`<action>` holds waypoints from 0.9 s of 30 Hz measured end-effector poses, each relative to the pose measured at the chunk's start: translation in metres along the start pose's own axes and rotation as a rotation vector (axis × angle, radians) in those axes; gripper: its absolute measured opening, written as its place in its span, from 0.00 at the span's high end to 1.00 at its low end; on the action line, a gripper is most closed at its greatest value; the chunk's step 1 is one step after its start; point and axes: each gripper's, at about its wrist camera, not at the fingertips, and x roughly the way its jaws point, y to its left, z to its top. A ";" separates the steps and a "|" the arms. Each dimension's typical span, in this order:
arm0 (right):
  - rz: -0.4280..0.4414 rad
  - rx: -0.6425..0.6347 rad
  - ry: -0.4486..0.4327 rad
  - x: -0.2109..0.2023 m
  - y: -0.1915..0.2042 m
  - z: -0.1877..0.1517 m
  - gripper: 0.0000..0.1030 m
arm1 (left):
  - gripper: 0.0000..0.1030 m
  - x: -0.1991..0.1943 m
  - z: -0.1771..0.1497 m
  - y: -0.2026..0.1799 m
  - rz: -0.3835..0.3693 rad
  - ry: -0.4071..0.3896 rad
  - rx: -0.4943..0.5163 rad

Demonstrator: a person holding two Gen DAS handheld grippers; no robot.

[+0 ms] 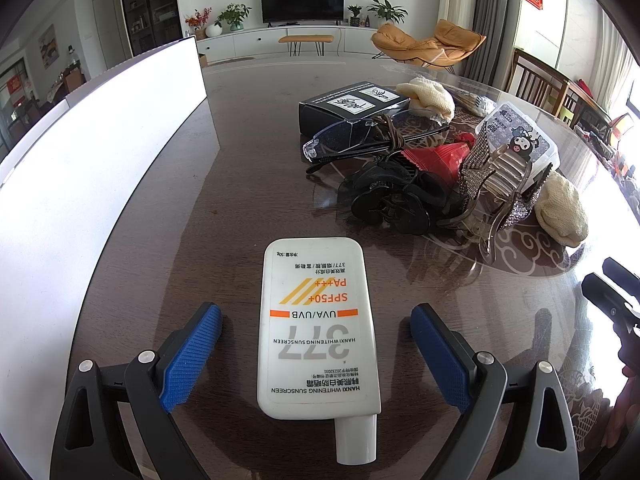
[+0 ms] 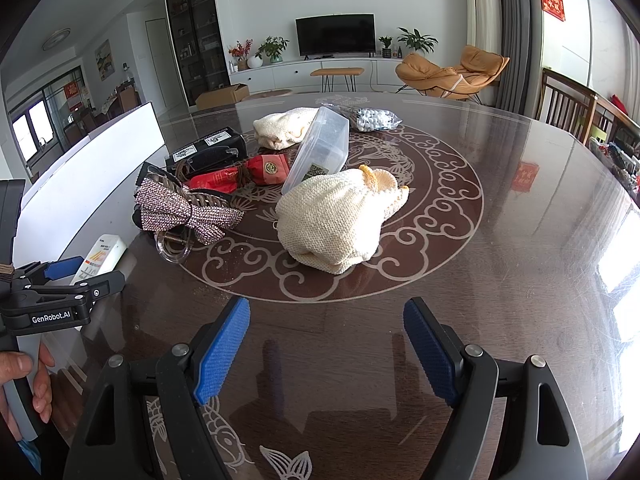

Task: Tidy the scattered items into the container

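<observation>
A white sunscreen bottle (image 1: 316, 328) lies flat on the dark table, cap toward me, between the fingers of my left gripper (image 1: 316, 312). That gripper is open, and its blue pads (image 1: 192, 356) stand clear of the bottle on both sides. The white container (image 1: 100, 168) rises at the left. My right gripper (image 2: 328, 306) is open over bare table with nothing between its fingers. A cream knitted piece (image 2: 336, 220) lies ahead of it. The right wrist view also shows the left gripper (image 2: 94, 270) around the bottle (image 2: 100, 258).
A pile sits mid-table: black box (image 1: 352, 106), glasses (image 1: 360, 136), black hair clips (image 1: 392, 200), rhinestone bow clip (image 2: 184, 212), red packet (image 2: 256, 172), clear plastic box (image 2: 320, 148), another knitted piece (image 2: 284, 126), and a bag of beads (image 2: 372, 118). Wooden chairs (image 2: 564, 100) stand at the right.
</observation>
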 end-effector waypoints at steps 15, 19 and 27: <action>0.001 0.001 0.000 0.000 0.000 0.000 0.22 | 0.07 0.000 0.000 0.000 0.000 0.000 0.000; -0.002 0.003 0.006 0.001 -0.001 0.000 0.22 | 0.06 0.000 0.000 0.000 -0.001 0.001 0.001; 0.030 0.032 -0.005 -0.006 -0.007 0.010 0.22 | 0.02 0.002 -0.001 -0.002 -0.008 0.009 0.011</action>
